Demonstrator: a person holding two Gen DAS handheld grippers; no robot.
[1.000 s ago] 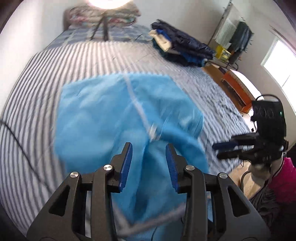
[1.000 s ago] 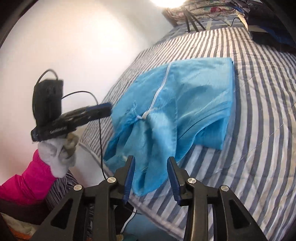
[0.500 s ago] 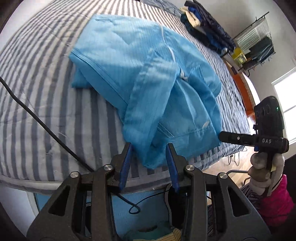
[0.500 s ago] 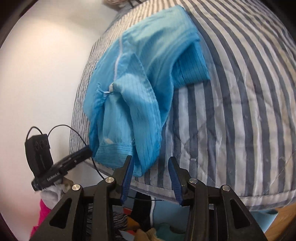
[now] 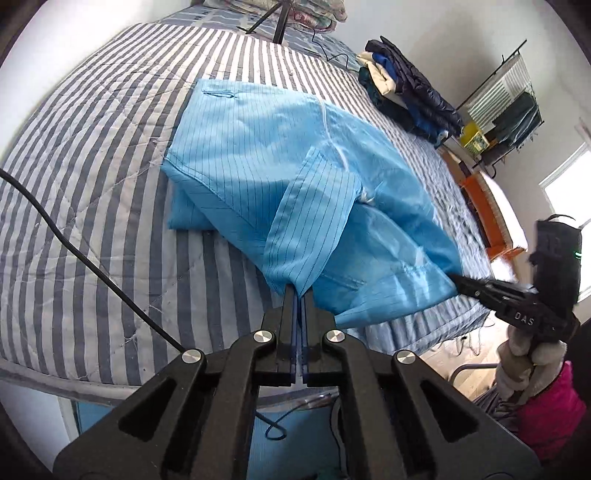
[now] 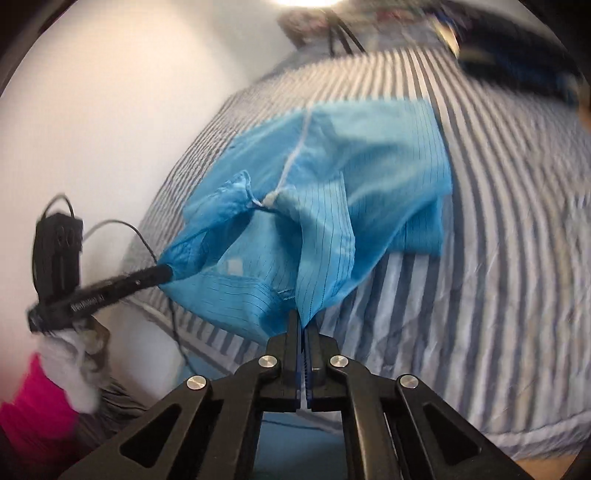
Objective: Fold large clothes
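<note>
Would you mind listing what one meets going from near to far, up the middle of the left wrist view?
left gripper, shut on the near corner of the blue garment → the rest of the blue garment spread over the striped bedspread → bare striped bedspread → tripod legs → patterned pillows at the head of the bed.

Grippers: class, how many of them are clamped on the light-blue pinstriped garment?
2. The left gripper pinches its near hem edge; the right gripper pinches the light-blue pinstriped garment at the other near corner.
</note>
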